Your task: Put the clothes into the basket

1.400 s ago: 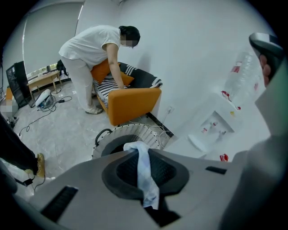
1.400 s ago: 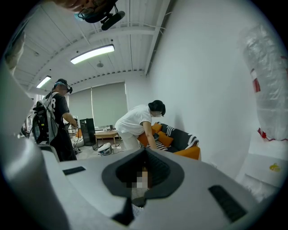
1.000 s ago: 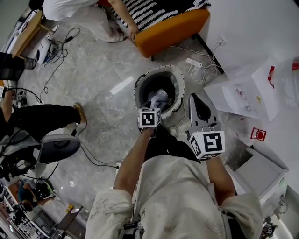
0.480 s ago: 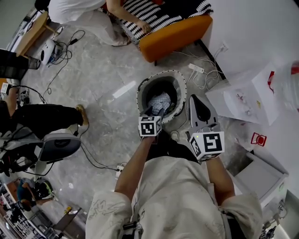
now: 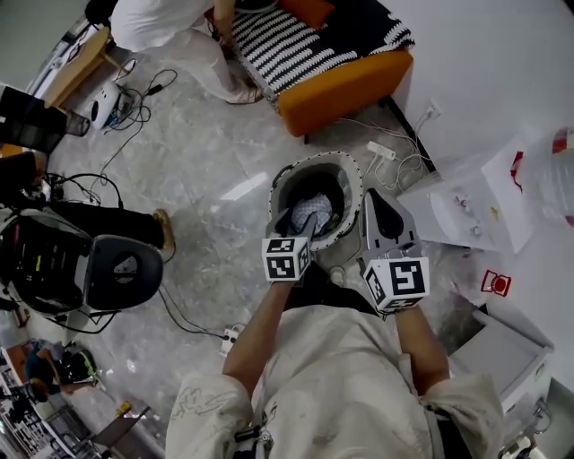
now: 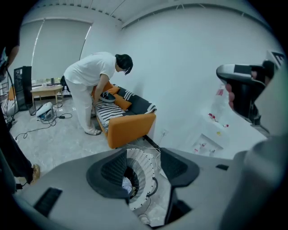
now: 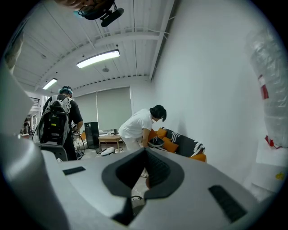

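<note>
The round basket (image 5: 352, 184) with a white rim stands on the floor in front of me, with a pale patterned garment (image 5: 314, 212) lying inside it. My left gripper (image 5: 298, 224) hovers over the basket's near rim, open and empty. In the left gripper view the basket (image 6: 145, 167) and the garment (image 6: 127, 184) show through the gap of the left gripper (image 6: 144, 167). My right gripper (image 5: 376, 192) hangs just right of the basket, jaws together with nothing between them. In its own view the right gripper (image 7: 145, 153) points across the room.
An orange sofa (image 5: 345, 76) with a striped blanket stands beyond the basket, and a person in white (image 5: 166, 22) bends over it. A power strip with cables (image 5: 384, 150) lies near the wall. White bags (image 5: 475, 188) sit at right. A black chair (image 5: 121, 269) and floor cables are at left.
The head view has drifted, so the basket sits lower in the picture. My left gripper has drawn back slightly from the basket. A person with a black backpack has come in at the left.
</note>
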The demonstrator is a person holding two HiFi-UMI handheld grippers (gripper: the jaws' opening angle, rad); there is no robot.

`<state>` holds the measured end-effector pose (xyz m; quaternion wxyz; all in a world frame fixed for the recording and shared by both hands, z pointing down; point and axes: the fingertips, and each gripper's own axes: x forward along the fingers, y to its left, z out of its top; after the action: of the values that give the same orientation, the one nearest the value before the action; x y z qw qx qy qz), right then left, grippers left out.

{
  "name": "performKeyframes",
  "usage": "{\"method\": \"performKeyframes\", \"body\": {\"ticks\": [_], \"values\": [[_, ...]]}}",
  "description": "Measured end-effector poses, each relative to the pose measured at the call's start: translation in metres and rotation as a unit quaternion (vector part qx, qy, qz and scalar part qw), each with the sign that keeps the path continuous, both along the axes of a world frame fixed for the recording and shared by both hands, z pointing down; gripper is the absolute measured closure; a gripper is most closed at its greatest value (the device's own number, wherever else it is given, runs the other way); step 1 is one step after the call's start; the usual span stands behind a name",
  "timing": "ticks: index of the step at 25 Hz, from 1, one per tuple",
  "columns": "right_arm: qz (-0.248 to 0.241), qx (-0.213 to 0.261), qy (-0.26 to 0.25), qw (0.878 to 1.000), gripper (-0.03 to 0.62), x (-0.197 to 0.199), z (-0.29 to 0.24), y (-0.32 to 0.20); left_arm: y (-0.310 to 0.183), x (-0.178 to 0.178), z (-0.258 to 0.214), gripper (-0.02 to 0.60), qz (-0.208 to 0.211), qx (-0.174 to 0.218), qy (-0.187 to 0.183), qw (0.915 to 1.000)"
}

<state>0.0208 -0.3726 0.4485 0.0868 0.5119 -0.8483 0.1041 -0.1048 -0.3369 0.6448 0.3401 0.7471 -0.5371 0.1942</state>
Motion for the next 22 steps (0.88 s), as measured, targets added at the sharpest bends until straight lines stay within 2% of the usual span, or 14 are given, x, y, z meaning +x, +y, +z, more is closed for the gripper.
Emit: {"method": "performKeyframes", "body": {"ticks": [7, 12, 16, 22], "values": [[-0.001, 0.023, -0.002, 1.000, 0.606, 0.001, -0.022, -0.001, -0.012, -0.012, -0.067, 0.348, -0.013, 0.076, -0.003, 0.9970], [-0.003, 0.045, -0.004, 0.999, 0.606, 0.000, -0.041, -0.005, -0.024, -0.016, -0.127, 0.348, -0.015, 0.145, -0.006, 0.9892], [-0.001, 0.065, -0.010, 0.998, 0.606, 0.001, -0.062, -0.008, -0.030, -0.018, -0.181, 0.348, -0.013, 0.210, -0.020, 0.9775], [0.007, 0.113, -0.020, 0.993, 0.606, 0.005, -0.099, -0.007, -0.027, -0.027, -0.252, 0.348, -0.017, 0.299, -0.047, 0.9530]]}}
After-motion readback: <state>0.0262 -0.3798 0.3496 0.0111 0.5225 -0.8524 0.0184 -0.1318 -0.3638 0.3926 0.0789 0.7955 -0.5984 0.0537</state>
